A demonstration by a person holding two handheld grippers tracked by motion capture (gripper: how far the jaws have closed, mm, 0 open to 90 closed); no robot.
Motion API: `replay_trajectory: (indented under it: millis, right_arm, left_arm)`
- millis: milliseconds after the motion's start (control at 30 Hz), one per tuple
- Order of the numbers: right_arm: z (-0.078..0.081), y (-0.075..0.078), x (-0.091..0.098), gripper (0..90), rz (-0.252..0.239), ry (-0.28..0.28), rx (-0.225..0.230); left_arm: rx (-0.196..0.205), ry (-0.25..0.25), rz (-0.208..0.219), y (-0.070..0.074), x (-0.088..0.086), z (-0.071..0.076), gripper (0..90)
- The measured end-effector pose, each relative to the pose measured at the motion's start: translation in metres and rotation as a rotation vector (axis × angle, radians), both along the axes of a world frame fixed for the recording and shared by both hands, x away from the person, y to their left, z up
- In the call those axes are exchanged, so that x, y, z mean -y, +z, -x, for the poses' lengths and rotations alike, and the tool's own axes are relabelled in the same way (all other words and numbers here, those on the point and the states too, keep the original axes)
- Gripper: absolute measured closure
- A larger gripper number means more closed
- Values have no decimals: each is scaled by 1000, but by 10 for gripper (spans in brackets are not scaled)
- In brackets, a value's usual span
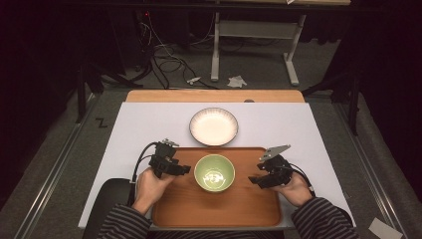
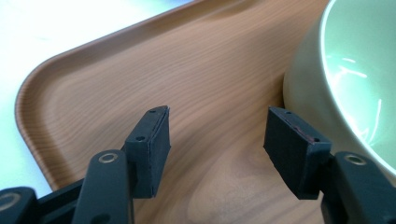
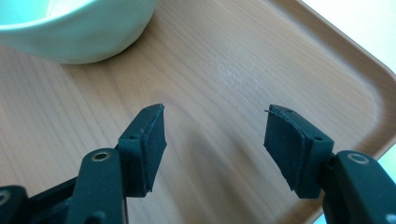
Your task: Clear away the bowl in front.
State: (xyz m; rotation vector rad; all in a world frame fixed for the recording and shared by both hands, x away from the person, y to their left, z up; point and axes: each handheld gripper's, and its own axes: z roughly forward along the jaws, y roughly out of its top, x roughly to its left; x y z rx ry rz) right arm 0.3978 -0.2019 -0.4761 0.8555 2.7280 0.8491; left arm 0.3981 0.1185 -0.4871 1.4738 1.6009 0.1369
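Green bowl (image 1: 214,173) sat upright near the middle of the wooden tray (image 1: 219,211), flanked by the two hand-held tools and touched by neither. At its left, the left gripper (image 1: 186,170) hung over the tray with jaws wide and nothing between them, the bowl's wall just beside one pad (image 2: 292,144). Opposite, the right gripper (image 1: 253,180) also stood wide and empty over bare wood, while a white plate (image 1: 214,126) lay beyond the tray on the white table (image 1: 149,124).
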Motion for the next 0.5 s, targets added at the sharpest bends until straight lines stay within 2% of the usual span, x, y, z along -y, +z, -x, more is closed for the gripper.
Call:
replay_trajectory:
  millis: [233, 500]
  right_arm:
    - [-1, 0, 0, 401, -1, -5, -5]
    - [-1, 0, 0, 401, -1, -6, -6]
  left_arm:
    - [-3, -10, -34, -3, 2, 0, 404]
    - [-16, -15, -37, -5, 3, 0, 403]
